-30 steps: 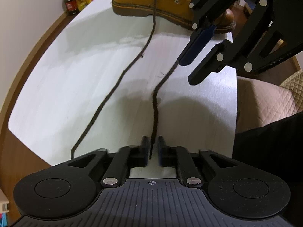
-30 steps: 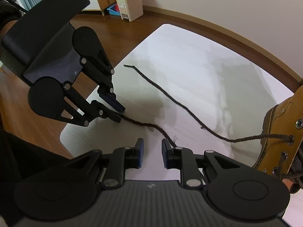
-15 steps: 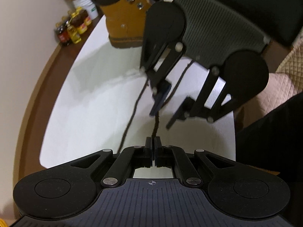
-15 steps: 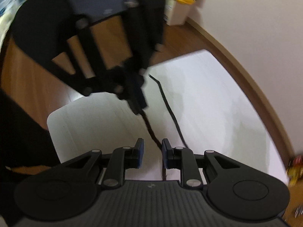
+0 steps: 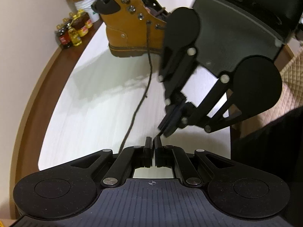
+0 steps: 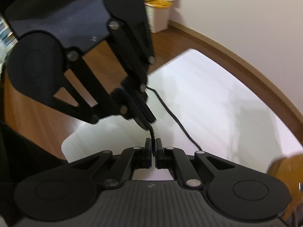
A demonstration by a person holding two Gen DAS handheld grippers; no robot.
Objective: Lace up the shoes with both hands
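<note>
No brand name or writing can be read anywhere; the bottle labels are too small and the boot shows none. One tan boot (image 5: 132, 32) stands at the far end of the white table (image 5: 90, 113), with three metal lace hooks and two eyelets showing on its near side. Two dark lace ends run from it: one lace (image 5: 145, 79) drops from an eyelet and trails loose across the table toward the near edge, and the other lace end (image 6: 152, 136) is stretched short between the two grippers. The left gripper (image 5: 153, 141) has its fingers pressed together, and the right wrist view shows that lace end coming out of its tips. The right gripper (image 6: 153, 144) has its fingers closed to a narrow slit with the same lace end pinched between them. The two grippers' tips are just beside each other above the near part of the table. A cluster of oil bottles (image 5: 73, 31) stands on the floor by the wall, about six, though blur prevents an exact count. One white bin (image 6: 159, 13) stands by the far wall.
</note>
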